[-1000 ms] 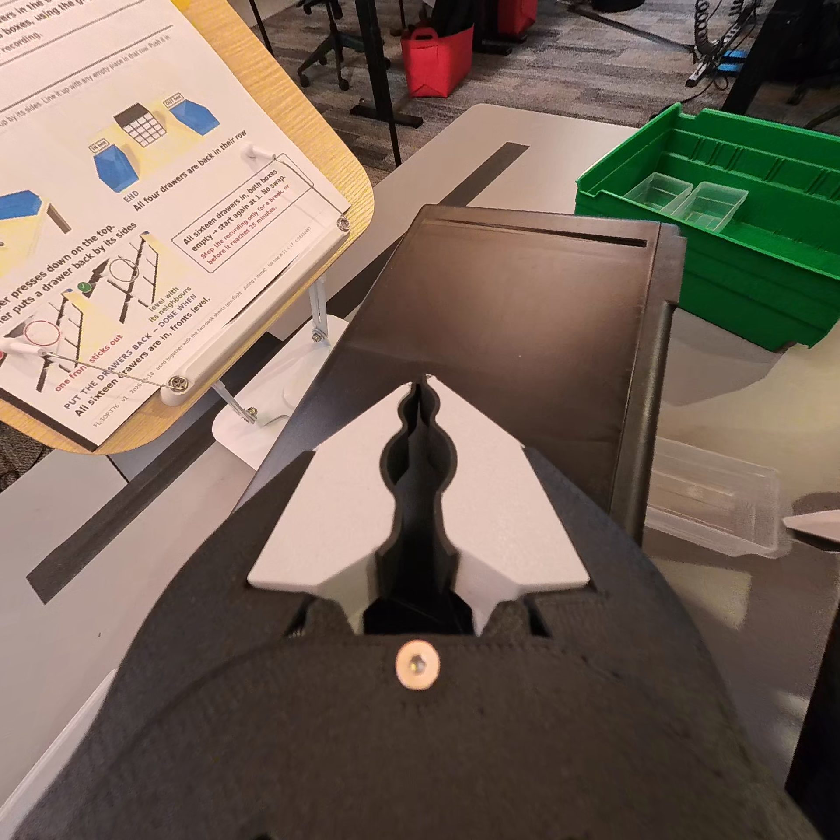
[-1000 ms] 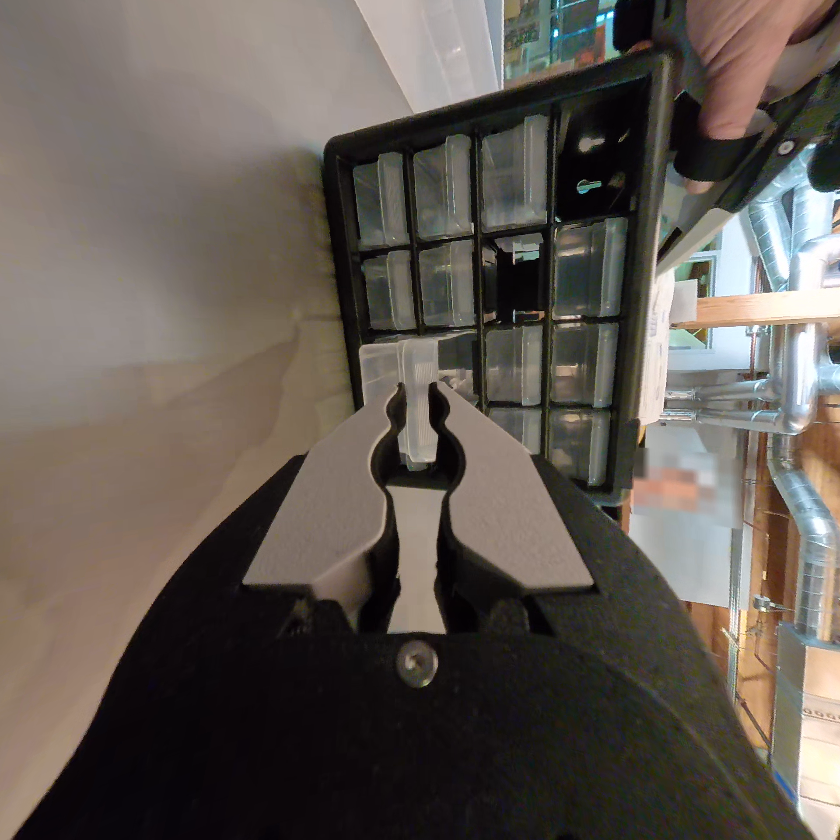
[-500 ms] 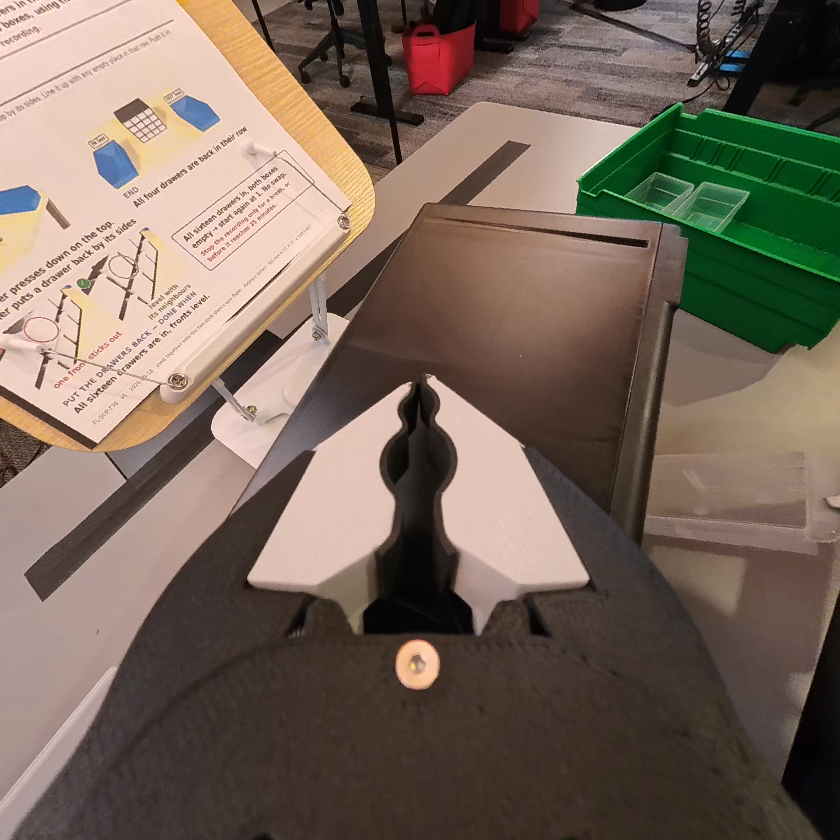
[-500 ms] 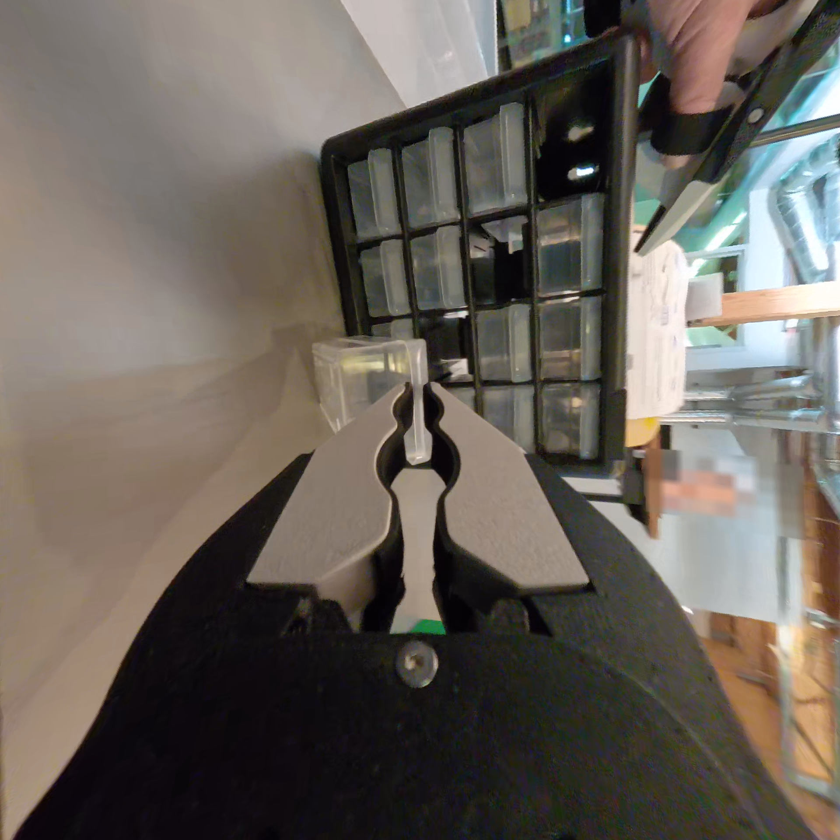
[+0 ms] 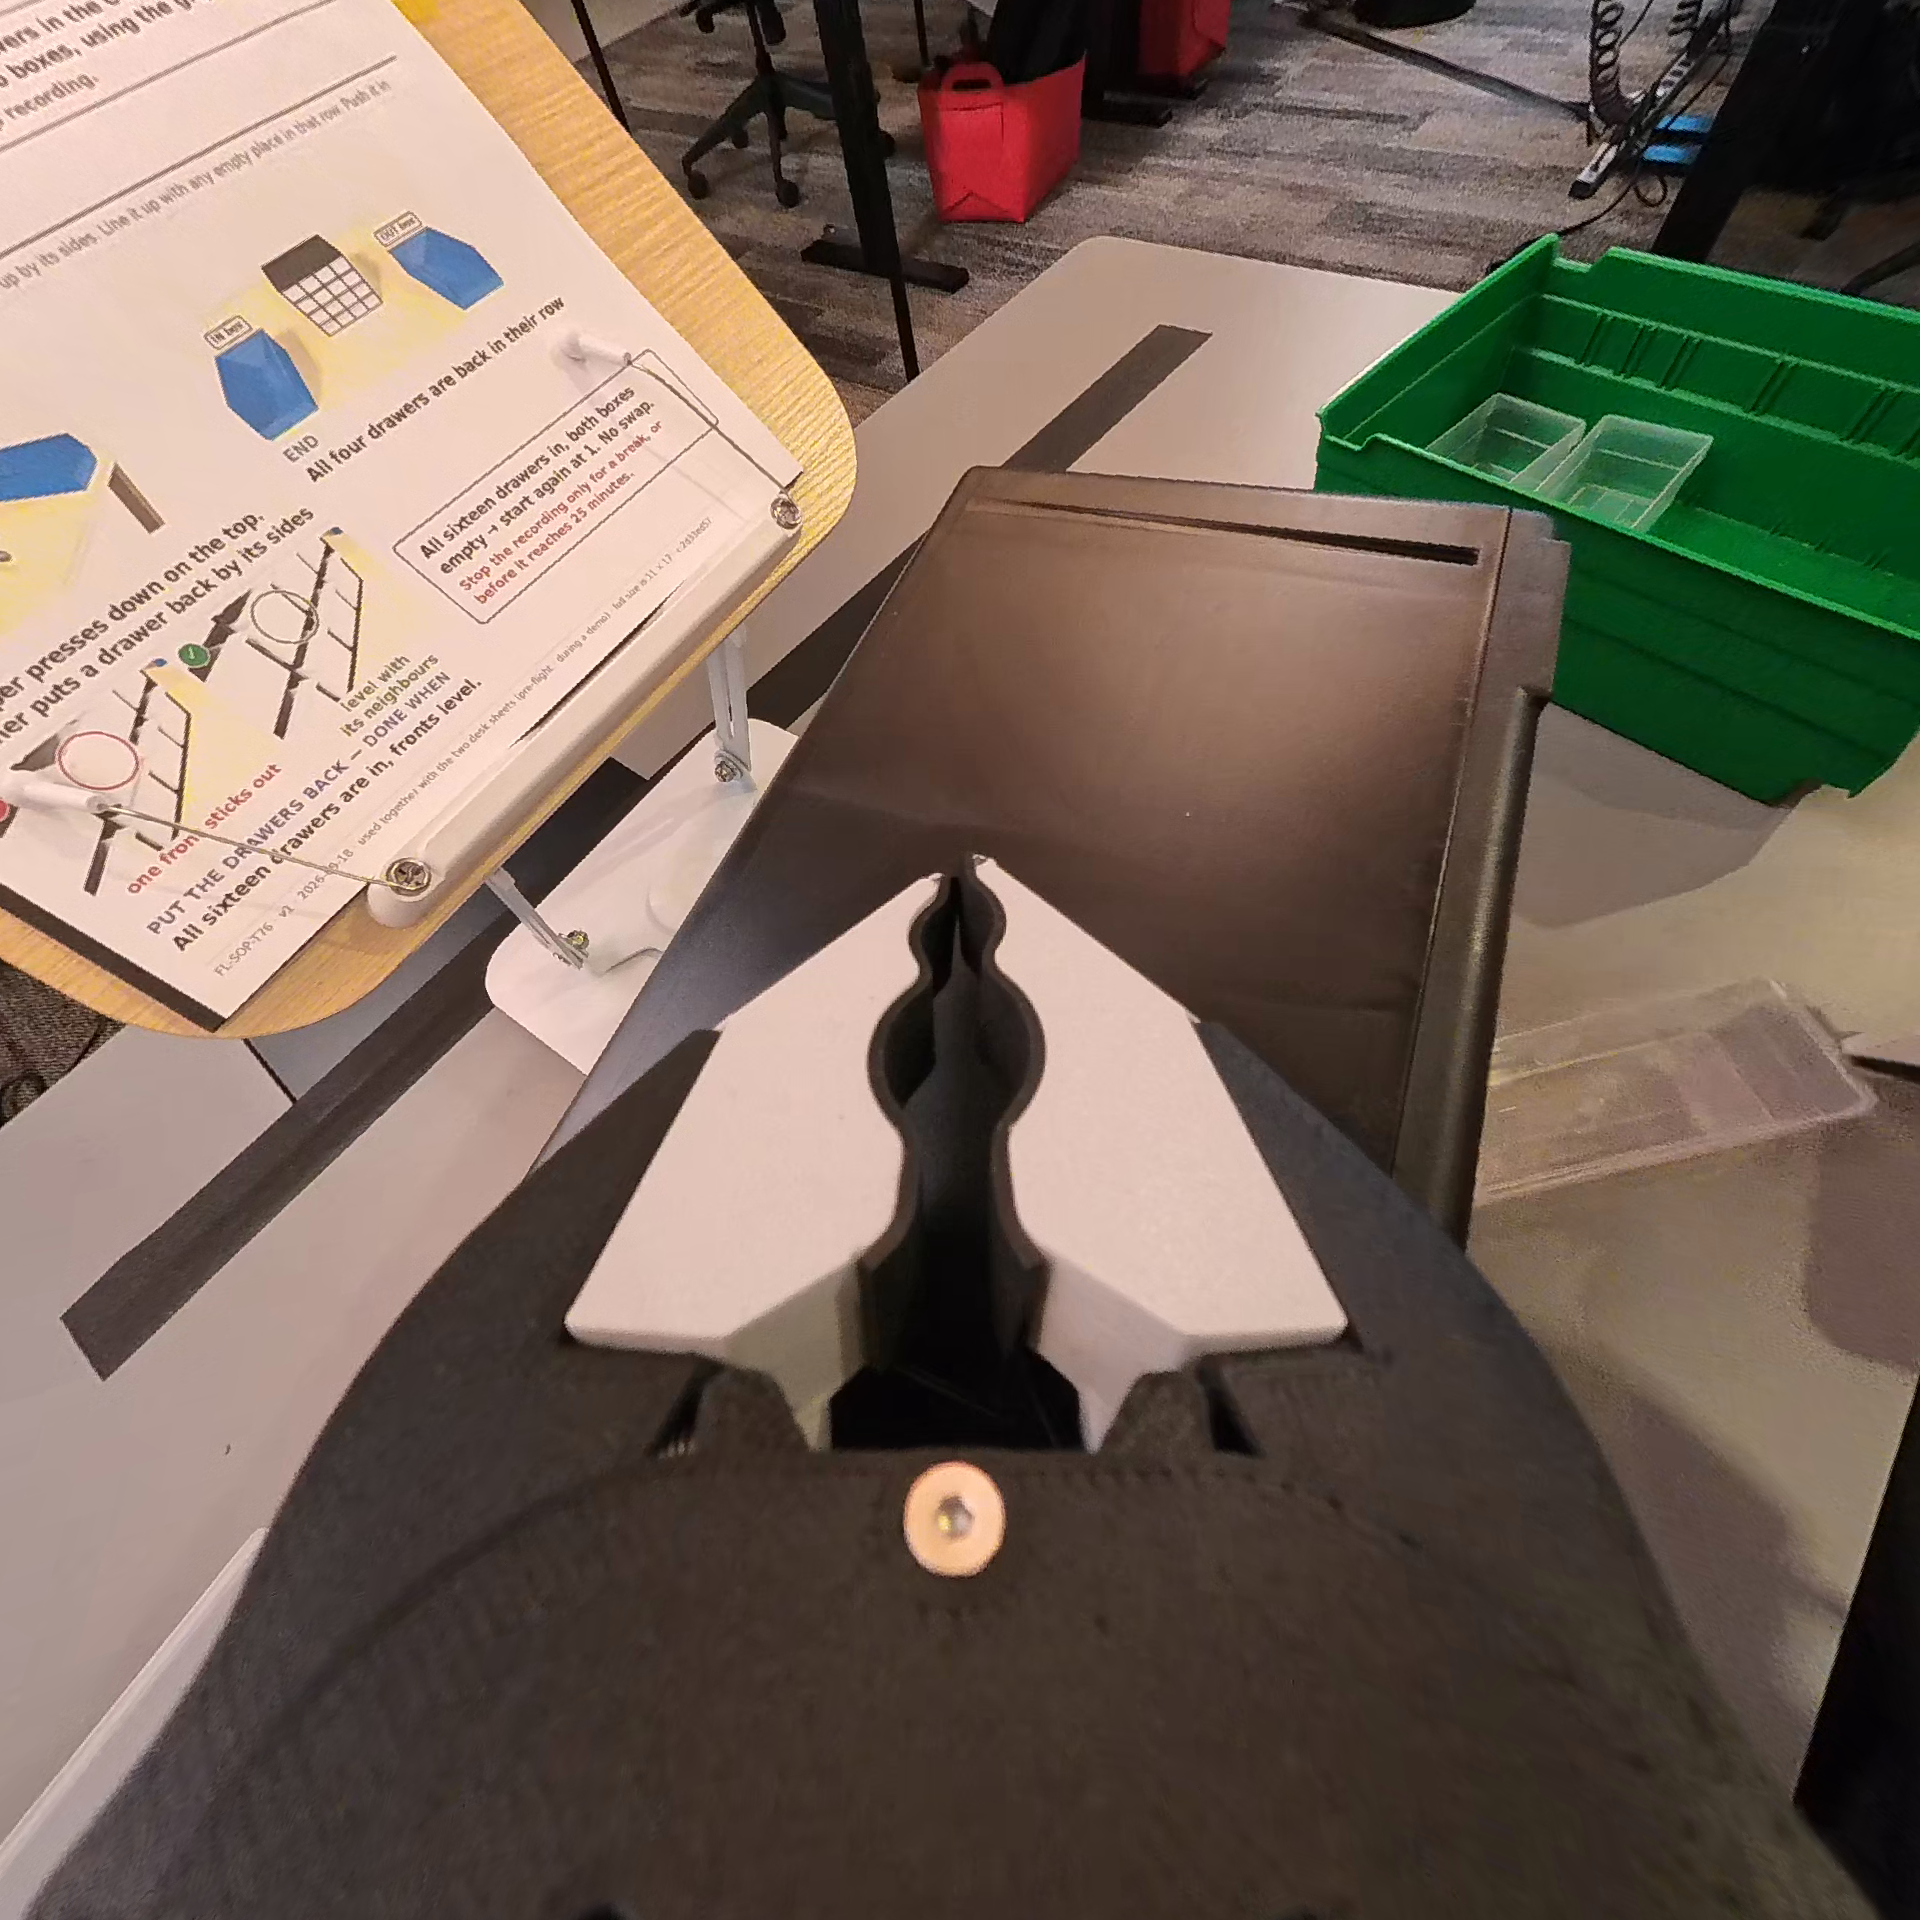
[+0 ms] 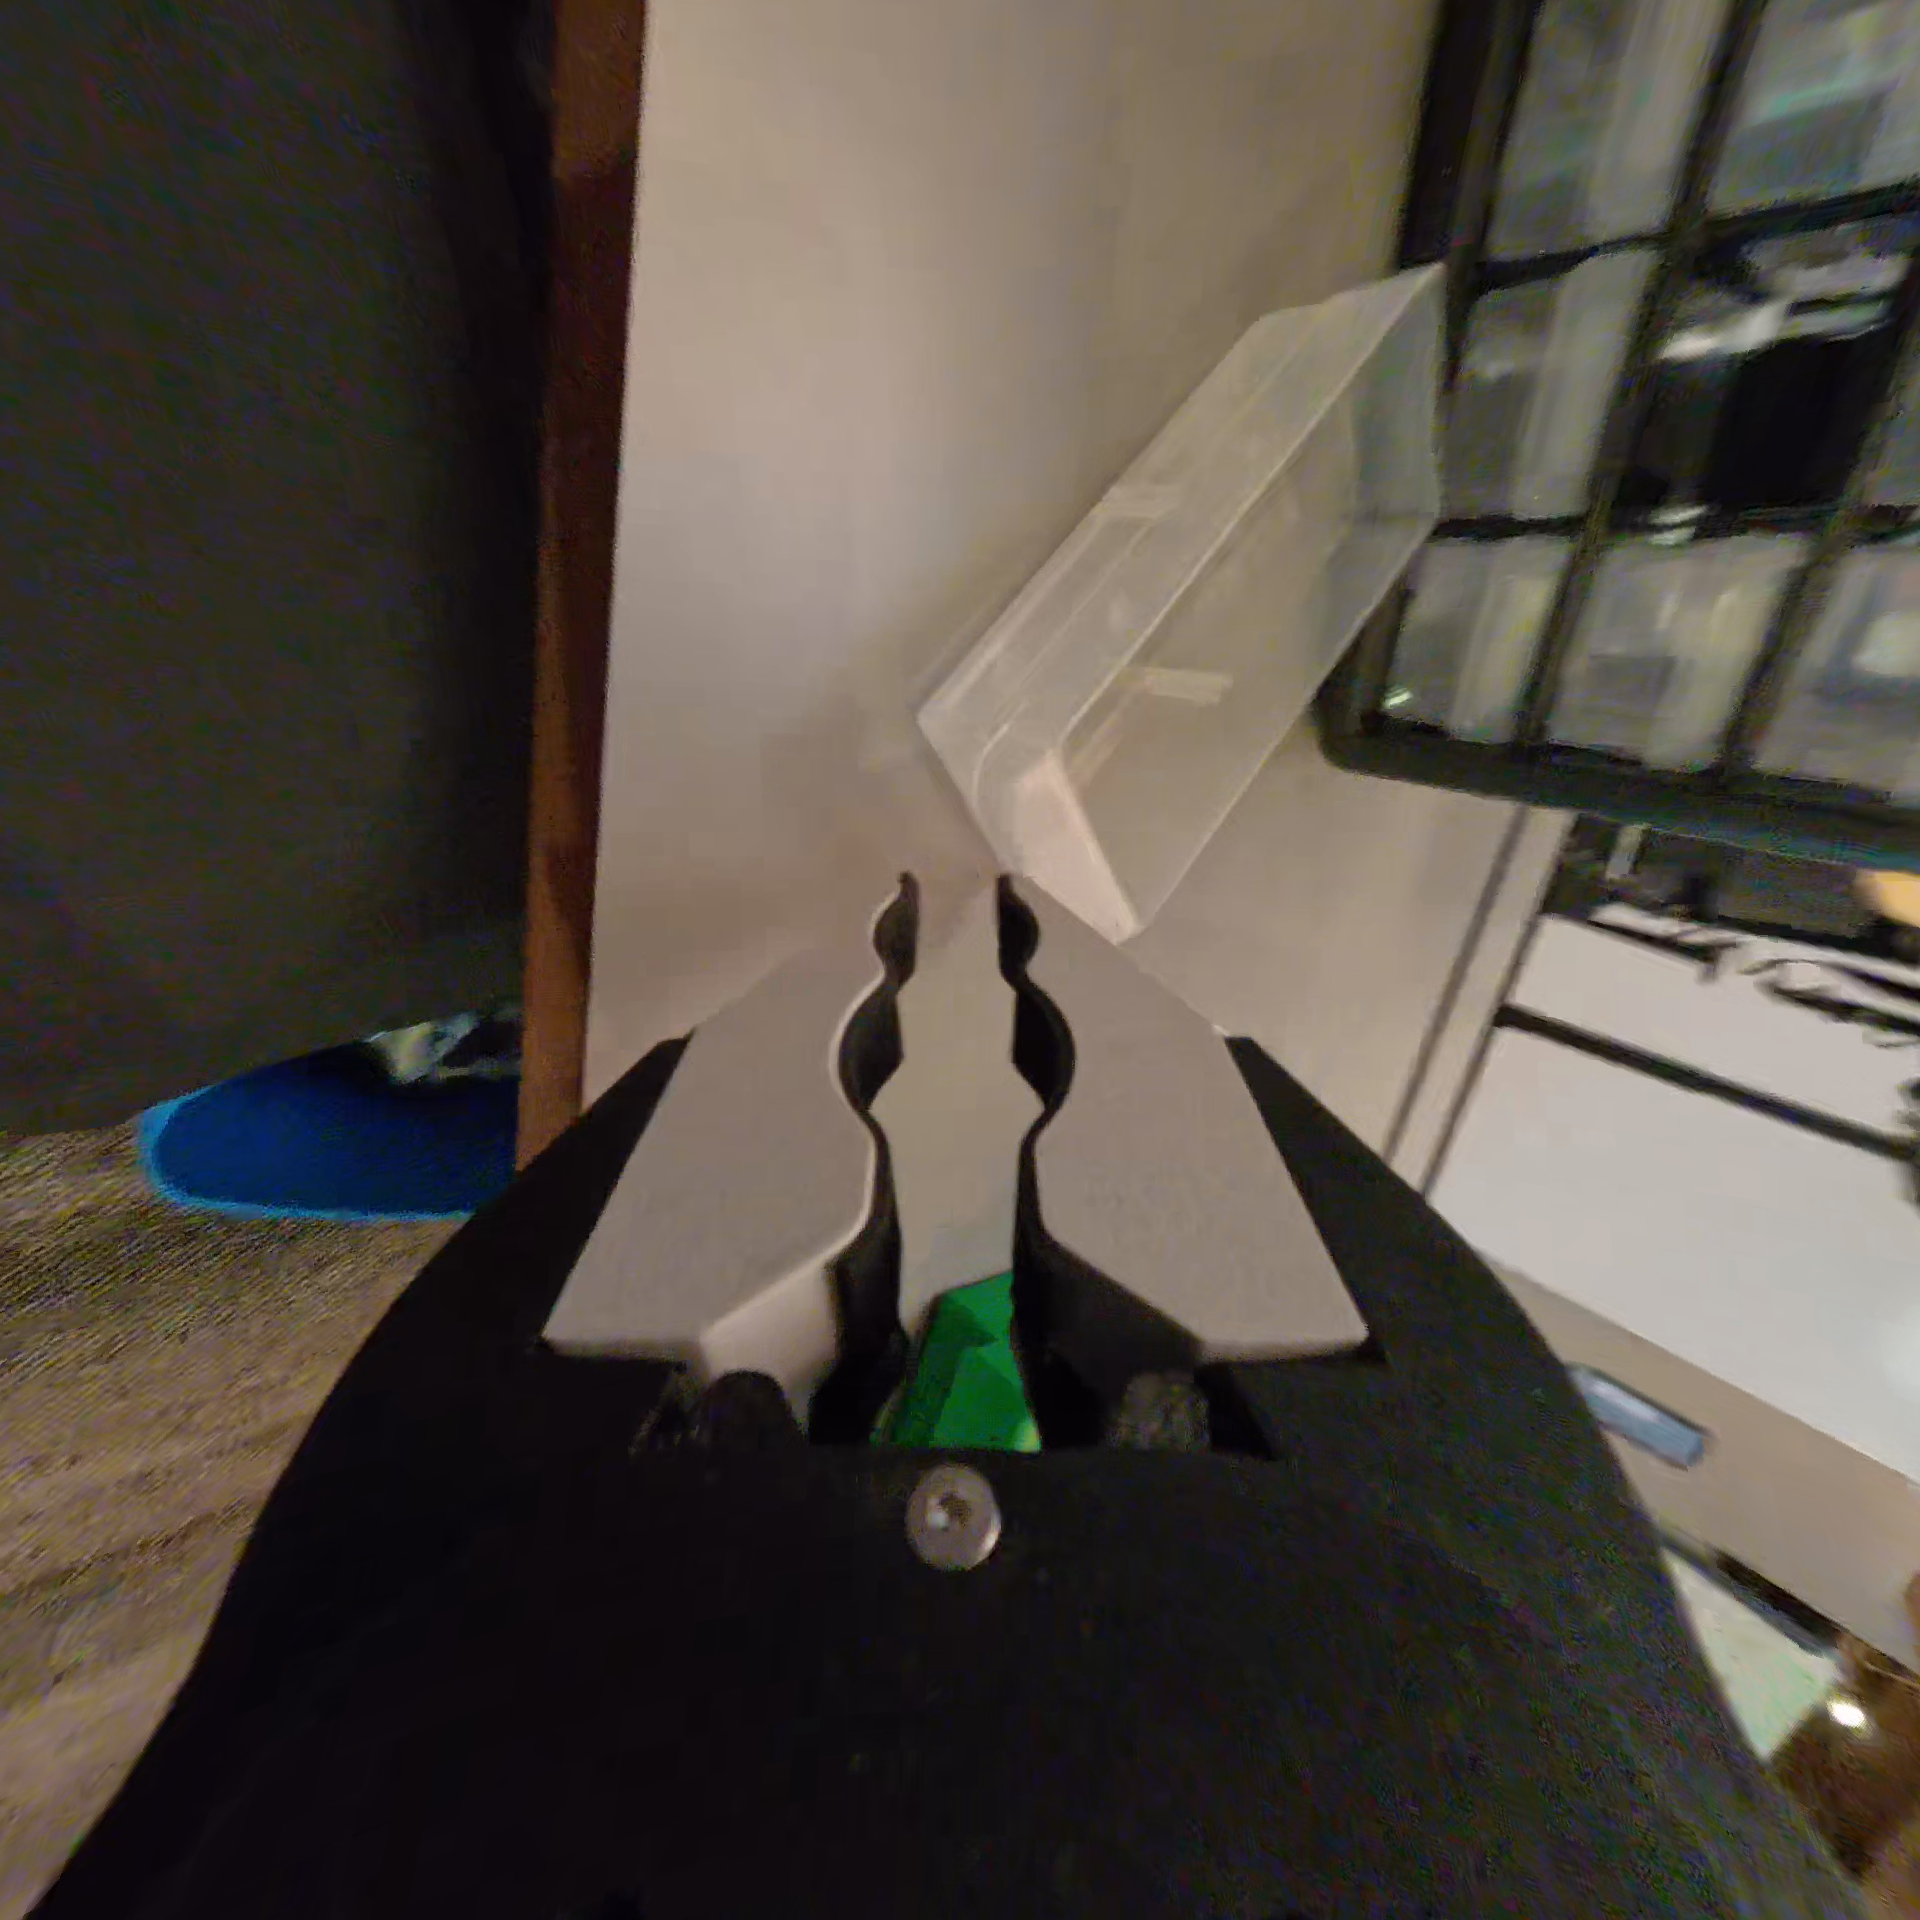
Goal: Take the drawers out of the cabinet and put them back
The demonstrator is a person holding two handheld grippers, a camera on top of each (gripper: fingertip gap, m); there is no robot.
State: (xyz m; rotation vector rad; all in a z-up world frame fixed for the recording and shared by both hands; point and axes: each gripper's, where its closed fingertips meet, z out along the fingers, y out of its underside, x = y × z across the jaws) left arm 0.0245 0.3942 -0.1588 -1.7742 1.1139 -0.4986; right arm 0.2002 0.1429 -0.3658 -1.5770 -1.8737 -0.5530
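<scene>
Grey table, carpeted office floor, left hand-held gripper closed empty, right hand-held gripper narrowly parted

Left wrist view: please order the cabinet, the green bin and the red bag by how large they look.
1. Cabinet, largest, though it is nearest the camera.
2. Green bin, partly cut off at the frame edge.
3. Red bag, smallest, but farthest away, so its true size is unsure.

The black plastic grid-fronted cabinet is running off the right edge, blurred; the clear plastic drawer is smearing beside it.
</scene>
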